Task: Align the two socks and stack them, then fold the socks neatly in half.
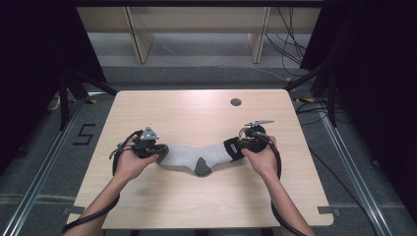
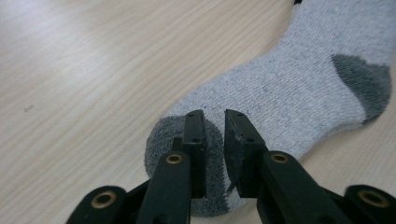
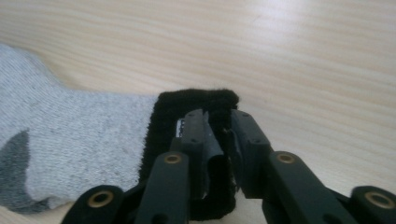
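High view first: I've got a light wood-grain tabletop (image 1: pixel 196 201) with rounded corners and a small dark round hole (image 1: pixel 236 102) near its far edge. It's sitting on grey floor, with pale wooden legs behind, loose cables off to the right and black curtains down both sides.

A grey sock (image 1: pixel 196 157) lies flat across the near middle of the tabletop, its dark heel pointing toward me. My left gripper (image 1: pixel 153 150) is at the toe end, and the right gripper (image 1: pixel 242 146) is at the black cuff.

In both gripper views the jaws stand slightly parted over the fabric, with a narrow gap between them, not clamped on it.
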`<state>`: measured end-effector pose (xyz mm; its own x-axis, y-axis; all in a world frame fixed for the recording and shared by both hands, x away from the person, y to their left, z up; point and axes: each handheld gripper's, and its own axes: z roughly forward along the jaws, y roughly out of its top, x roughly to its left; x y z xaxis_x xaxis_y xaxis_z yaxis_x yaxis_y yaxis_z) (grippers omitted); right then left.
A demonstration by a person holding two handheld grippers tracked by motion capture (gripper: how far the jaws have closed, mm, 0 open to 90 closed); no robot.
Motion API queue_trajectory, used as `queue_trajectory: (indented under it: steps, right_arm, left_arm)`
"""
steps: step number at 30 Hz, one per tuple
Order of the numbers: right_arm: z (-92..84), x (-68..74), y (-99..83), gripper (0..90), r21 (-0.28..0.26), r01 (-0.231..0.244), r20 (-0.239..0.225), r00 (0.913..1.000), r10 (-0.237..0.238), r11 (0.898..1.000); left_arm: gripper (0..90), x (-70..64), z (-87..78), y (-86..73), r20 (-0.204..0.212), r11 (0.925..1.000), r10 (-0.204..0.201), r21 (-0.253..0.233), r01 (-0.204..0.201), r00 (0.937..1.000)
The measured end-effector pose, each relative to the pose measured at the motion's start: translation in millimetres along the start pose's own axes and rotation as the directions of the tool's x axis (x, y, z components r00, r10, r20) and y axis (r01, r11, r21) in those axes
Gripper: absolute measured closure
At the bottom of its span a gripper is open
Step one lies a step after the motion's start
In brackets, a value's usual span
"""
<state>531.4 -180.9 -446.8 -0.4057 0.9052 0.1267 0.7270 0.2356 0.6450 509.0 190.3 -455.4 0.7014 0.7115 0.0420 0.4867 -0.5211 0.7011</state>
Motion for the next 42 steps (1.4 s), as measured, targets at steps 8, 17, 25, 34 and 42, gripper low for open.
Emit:
queue_trajectory:
  steps: [8, 17, 25, 34, 42]
  right_arm:
    - [13.6, -7.7, -4.8, 80.4, 0.028, -0.014, 0.015, 0.9998, 0.013, 1.0]
    - [7.8, -10.1, -5.7, 56.9, -0.03, -0.06, 0.031, 0.9977, 0.061, 0.998]
    - [-20.8, -23.2, -16.3, 32.8, -0.129, -0.098, 0.042, 0.9937, 0.104, 0.987]
    - [-37.1, -36.2, -45.4, 24.7, -0.137, -0.075, 0.06, 0.9947, 0.083, 0.988]
    - [-28.2, -30.1, -47.0, 26.2, -0.096, -0.077, 0.028, 0.9964, 0.08, 0.992]
  left_arm:
    - [81.3, 2.3, 21.9, -9.3, -0.021, 0.9978, -0.033, 0.056, 0.035, 0.9992]
    - [68.9, 6.1, 11.8, -20.9, -0.013, 0.9974, -0.073, -0.002, 0.072, 0.9973]
    - [37.5, 23.2, -21.8, -27.8, -0.056, 0.9704, -0.192, -0.16, 0.181, 0.9798]
    - [31.4, 26.7, -28.1, -34.3, -0.053, 0.9545, -0.248, -0.184, 0.235, 0.9674]
    - [34.9, 19.5, -29.2, -54.7, -0.025, 0.9328, -0.312, -0.199, 0.301, 0.9499]
